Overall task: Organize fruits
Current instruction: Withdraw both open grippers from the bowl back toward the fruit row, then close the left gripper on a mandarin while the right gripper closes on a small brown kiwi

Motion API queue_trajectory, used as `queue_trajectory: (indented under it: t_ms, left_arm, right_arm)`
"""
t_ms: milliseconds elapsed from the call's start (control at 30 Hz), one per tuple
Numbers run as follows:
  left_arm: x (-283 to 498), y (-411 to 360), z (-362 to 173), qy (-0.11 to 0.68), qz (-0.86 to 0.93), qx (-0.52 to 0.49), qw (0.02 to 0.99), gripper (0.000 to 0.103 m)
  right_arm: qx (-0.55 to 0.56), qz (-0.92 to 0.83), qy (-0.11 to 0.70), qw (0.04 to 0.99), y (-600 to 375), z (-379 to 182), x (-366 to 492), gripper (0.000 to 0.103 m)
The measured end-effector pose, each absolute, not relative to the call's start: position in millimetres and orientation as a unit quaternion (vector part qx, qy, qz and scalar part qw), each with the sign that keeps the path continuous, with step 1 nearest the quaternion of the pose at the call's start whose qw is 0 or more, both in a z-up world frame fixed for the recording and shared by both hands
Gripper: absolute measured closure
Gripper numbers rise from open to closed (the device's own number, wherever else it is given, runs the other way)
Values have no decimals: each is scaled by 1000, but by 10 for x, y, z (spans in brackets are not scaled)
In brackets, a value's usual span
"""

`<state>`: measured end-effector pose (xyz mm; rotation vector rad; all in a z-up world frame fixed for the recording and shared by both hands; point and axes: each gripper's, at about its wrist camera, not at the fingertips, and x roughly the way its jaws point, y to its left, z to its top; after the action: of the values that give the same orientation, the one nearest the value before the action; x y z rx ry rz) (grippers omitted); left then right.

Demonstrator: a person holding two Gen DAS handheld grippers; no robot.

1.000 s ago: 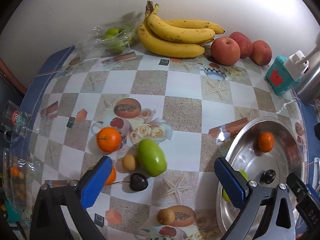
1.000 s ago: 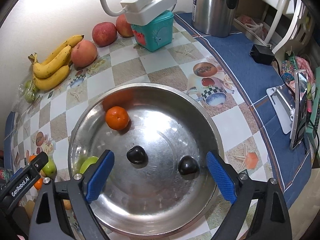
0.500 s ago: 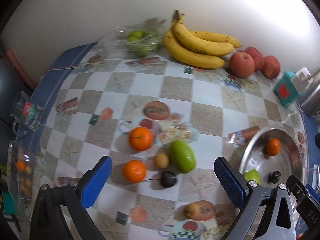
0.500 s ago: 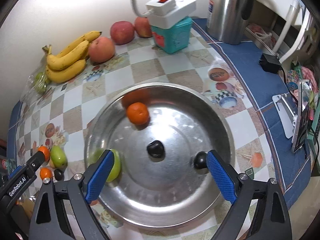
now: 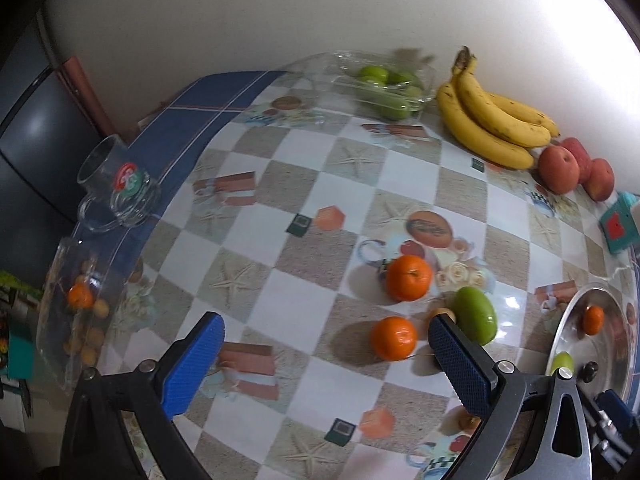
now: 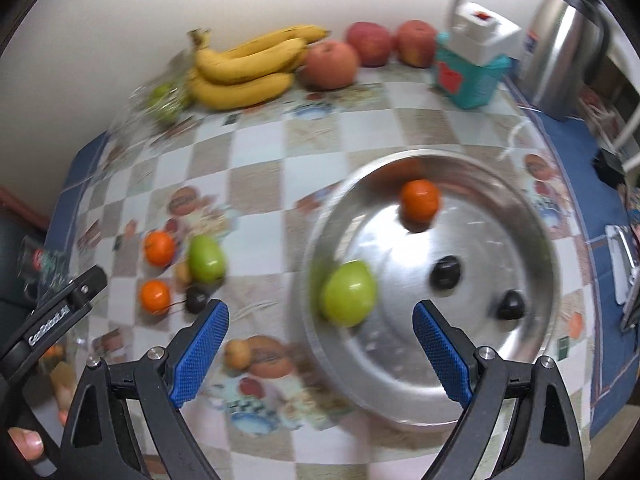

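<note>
Fruits lie scattered on the counter point(image 5: 320, 168): two oranges point(image 5: 409, 278), a green mango point(image 5: 475, 315). The steel bowl point(image 6: 536, 248) holds another orange point(image 6: 420, 201) and green fruit point(image 6: 350, 294). Left gripper point(image 5: 326, 358) and right gripper point(image 6: 320, 344) hover, jaws spread, empty.

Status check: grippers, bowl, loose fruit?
Left gripper open, right gripper open, both empty. Bowl holds four fruits. Oranges on table. Nothing blocking.

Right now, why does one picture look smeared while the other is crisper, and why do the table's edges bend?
Right wrist view: motion blur smears the steel bowl, green fruit and bananas; its own blue jaws stay sharp. Left wrist view: mostly crisp, soft only near the bagged green fruit, with glare on the glossy tablecloth. Both views: the fisheye lens bends straight edges and leaves dark corners.
</note>
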<state>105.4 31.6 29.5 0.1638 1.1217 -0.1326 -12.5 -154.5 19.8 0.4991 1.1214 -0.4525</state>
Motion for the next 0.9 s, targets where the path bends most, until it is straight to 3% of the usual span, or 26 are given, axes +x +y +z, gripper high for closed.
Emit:
queue_trajectory:
  t_ms: [900]
  left_arm:
    - [1186,266,-237,617,-82,60,781,0]
  right_arm:
    - [214,-122,595,765,-874,-292,220,10]
